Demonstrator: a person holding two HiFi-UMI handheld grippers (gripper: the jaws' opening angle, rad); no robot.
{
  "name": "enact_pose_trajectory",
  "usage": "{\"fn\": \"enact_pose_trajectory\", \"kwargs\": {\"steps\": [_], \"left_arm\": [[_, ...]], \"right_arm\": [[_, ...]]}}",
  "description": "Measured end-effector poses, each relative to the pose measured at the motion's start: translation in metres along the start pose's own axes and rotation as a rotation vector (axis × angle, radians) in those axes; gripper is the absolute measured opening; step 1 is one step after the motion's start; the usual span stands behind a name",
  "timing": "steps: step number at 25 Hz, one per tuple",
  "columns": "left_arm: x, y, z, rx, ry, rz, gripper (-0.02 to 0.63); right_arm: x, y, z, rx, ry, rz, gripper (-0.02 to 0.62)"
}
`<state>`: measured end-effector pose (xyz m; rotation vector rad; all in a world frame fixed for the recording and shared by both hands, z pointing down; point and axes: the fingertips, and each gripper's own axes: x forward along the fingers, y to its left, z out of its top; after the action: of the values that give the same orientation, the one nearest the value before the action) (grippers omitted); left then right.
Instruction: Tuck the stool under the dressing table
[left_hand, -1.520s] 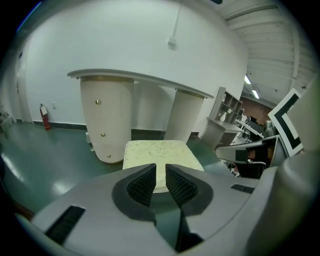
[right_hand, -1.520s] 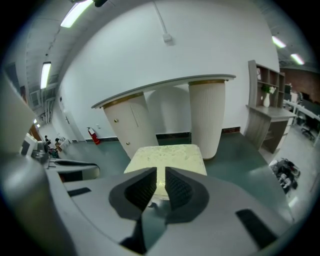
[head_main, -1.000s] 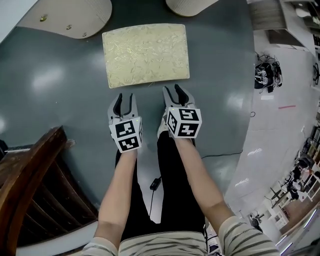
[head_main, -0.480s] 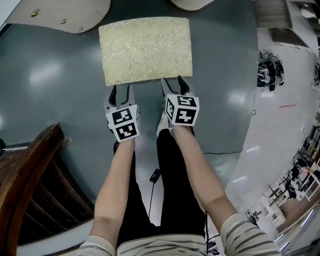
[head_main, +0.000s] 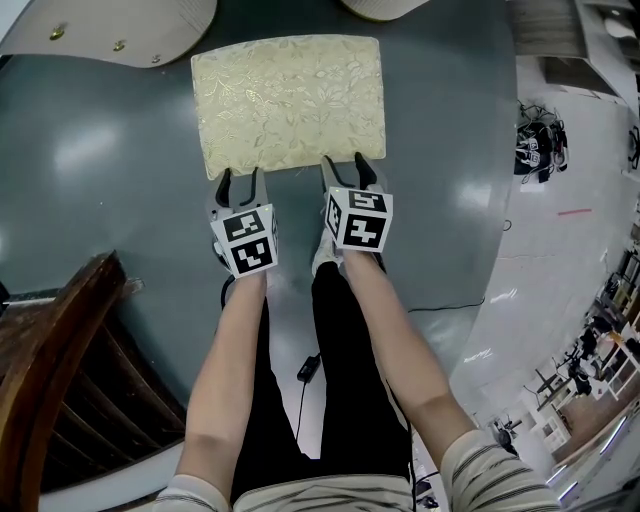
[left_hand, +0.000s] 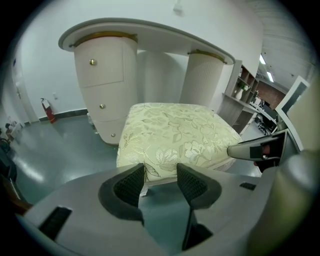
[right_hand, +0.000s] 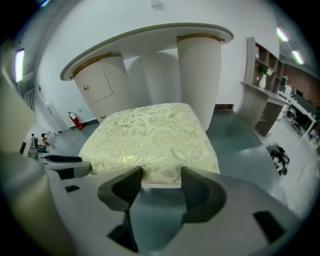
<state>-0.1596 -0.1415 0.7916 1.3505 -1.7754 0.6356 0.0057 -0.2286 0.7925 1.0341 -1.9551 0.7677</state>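
The stool (head_main: 290, 100) has a cream floral cushion and stands on the grey floor in front of the white dressing table (head_main: 120, 25). My left gripper (head_main: 241, 178) is at the cushion's near edge, towards its left corner. Its jaws are opening, with the cushion's edge (left_hand: 160, 155) just beyond the tips and nothing pressed between them. My right gripper (head_main: 345, 165) is open at the near edge further right, and the cushion (right_hand: 150, 135) lies just past its fingertips. The table's top and two pedestals (left_hand: 150, 40) rise right behind the stool.
A dark wooden piece of furniture (head_main: 60, 350) stands at the lower left. A black cable (head_main: 305, 370) lies on the floor by the person's legs. Shelving (right_hand: 260, 95) stands to the right of the table, and a red fire extinguisher (left_hand: 47, 110) is by the left wall.
Both grippers have gone forward and down until their tips reach the stool's near edge. Their jaws stand a little wider than before. The stool has not shifted on the floor.
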Motion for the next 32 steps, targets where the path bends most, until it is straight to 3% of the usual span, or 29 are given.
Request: {"fn": "enact_pose_trajectory", "kwargs": {"steps": [7, 32], "left_arm": [[0.002, -0.001, 0.000, -0.001, 0.027, 0.005, 0.195], [0.016, -0.006, -0.008, -0.018, 0.001, 0.009, 0.195]], "right_arm": [[0.000, 0.000, 0.001, -0.004, 0.003, -0.009, 0.244], [0.012, -0.006, -0.001, -0.033, -0.016, 0.032, 0.244]]}}
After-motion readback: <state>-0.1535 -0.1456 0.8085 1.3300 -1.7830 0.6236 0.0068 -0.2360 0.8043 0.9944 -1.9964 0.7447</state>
